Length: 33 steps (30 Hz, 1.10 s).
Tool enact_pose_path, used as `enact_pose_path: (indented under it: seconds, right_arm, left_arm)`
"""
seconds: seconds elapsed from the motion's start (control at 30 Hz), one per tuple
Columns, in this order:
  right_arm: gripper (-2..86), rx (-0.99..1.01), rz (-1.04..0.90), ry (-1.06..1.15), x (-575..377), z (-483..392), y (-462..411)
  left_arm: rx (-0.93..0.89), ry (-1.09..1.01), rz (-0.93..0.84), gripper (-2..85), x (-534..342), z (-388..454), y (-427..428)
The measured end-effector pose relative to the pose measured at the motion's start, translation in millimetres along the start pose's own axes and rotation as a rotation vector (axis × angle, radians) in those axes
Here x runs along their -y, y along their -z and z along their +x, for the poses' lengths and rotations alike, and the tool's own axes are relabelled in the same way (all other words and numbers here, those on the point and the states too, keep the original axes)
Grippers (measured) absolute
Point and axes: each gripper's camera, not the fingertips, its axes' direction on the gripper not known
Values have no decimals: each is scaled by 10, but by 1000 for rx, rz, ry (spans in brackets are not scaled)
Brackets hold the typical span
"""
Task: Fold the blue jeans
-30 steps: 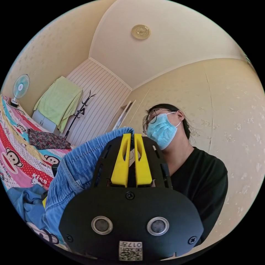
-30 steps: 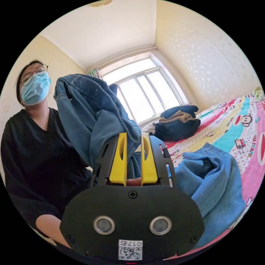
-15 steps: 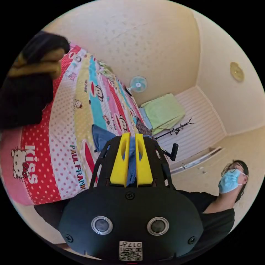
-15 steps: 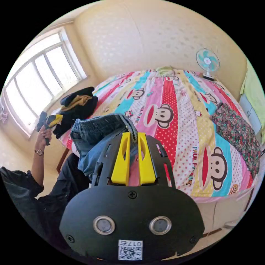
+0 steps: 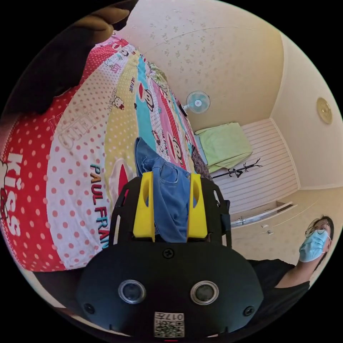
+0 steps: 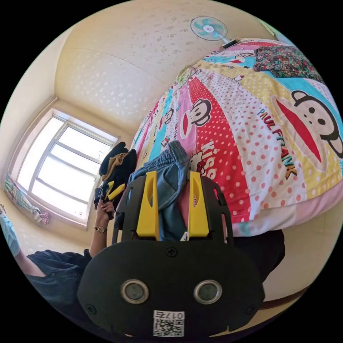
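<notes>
The blue jeans [image 5: 168,193] lie spread along the near edge of the bed and run up between the yellow jaws of my left gripper [image 5: 171,175], which stand wide apart and do not press on the denim. In the right gripper view the jeans' waistband [image 6: 171,168] is bunched on the bed edge between the parted jaws of my right gripper [image 6: 173,173], also open. In the same view, further along the bed edge, a hand holds the left gripper [image 6: 110,191].
A cartoon-print sheet covers the bed [image 6: 250,118]. A dark heap of clothes [image 6: 118,160] lies near the window; a flowered cloth [image 6: 286,60] and a small fan [image 6: 209,28] sit at the far end. The person [image 5: 314,246] stands beside the bed.
Both grippers went from shut on the jeans to open. The jeans, held up a second ago, now rest on the bed's edge. Both cameras swung towards the bed.
</notes>
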Motion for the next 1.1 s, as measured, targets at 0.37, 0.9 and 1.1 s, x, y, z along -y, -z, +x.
enact_pose_path:
  seconds: [0.37,0.9,1.1]
  right_arm:
    - [38,1,20,82,-488,-218,-442]
    - [9,-67,935,1086,-1927,-4606,2878]
    - [11,-49,1045,1205,-2282,-5558,3697]
  left_arm:
    - [33,85,-148,19,-108,375,-768]
    - [-12,-920,710,-2,-2216,5428,2970]
    - [-16,-1189,962,0,-3130,6769,3777]
